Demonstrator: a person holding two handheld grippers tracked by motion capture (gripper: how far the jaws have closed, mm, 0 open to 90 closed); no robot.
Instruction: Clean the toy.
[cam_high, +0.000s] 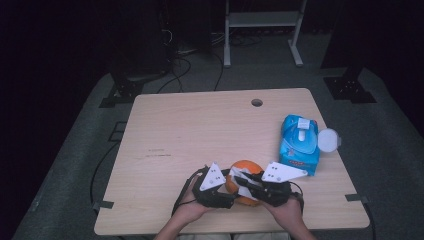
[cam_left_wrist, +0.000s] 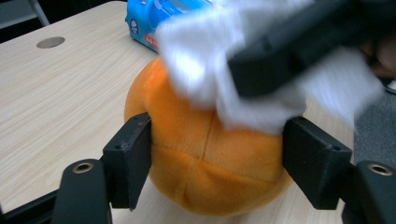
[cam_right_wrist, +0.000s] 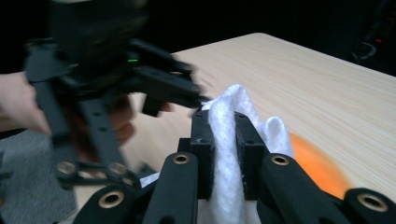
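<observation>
My L gripper (cam_left_wrist: 215, 158) has both jaws clamped on the sides of the orange plush ball (cam_left_wrist: 205, 163), which sits at the table's (cam_high: 200, 130) near edge, center. My R gripper (cam_right_wrist: 223, 135) is pinched tight on a white wipe (cam_right_wrist: 229, 140), pressing it on top of the ball. Blue wipes pack (cam_high: 299, 144) lies just to the right, w/ its round white lid (cam_high: 328, 139) beside it.

Grey carpet (cam_high: 75, 165), dark room

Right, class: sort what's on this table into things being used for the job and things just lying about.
In use:
orange plush ball
white wipe
left gripper
right gripper

Lying about:
blue wipes pack
white round lid
</observation>
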